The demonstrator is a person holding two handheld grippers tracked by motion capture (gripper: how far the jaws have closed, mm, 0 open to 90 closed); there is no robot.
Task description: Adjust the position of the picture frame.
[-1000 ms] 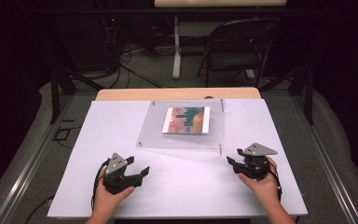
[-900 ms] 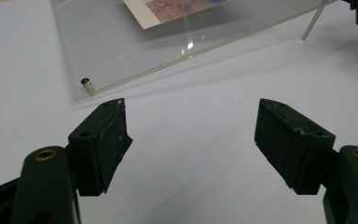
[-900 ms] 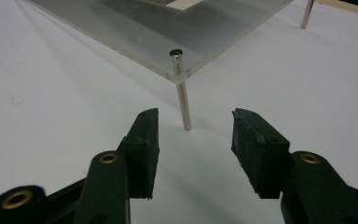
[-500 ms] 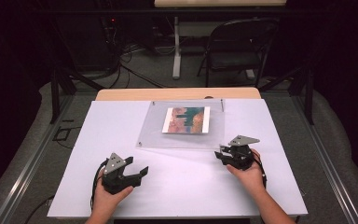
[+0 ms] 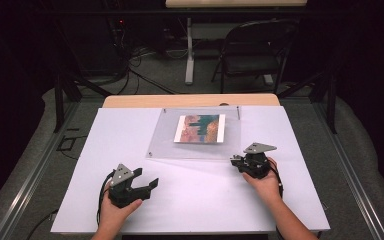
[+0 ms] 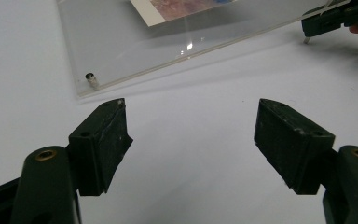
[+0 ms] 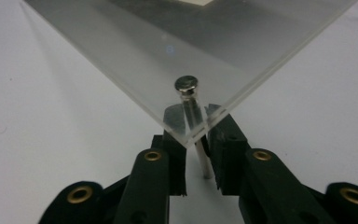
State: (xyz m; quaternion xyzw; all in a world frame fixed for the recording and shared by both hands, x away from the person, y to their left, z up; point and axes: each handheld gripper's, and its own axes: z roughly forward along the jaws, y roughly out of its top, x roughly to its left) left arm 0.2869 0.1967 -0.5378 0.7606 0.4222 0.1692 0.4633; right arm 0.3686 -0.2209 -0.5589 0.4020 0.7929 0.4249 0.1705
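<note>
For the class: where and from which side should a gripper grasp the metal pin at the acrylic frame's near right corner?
Grip the metal pin on its bare shaft below the acrylic frame, coming level from the near corner. The sheet covers its head; the right gripper already brackets that shaft.

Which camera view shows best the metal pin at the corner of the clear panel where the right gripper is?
The right gripper view: the metal pin stands close up between the right gripper jaws, which have just been closing, under the clear panel corner. In the left gripper view it is a tiny sliver; in the high view, too small to tell.
</note>
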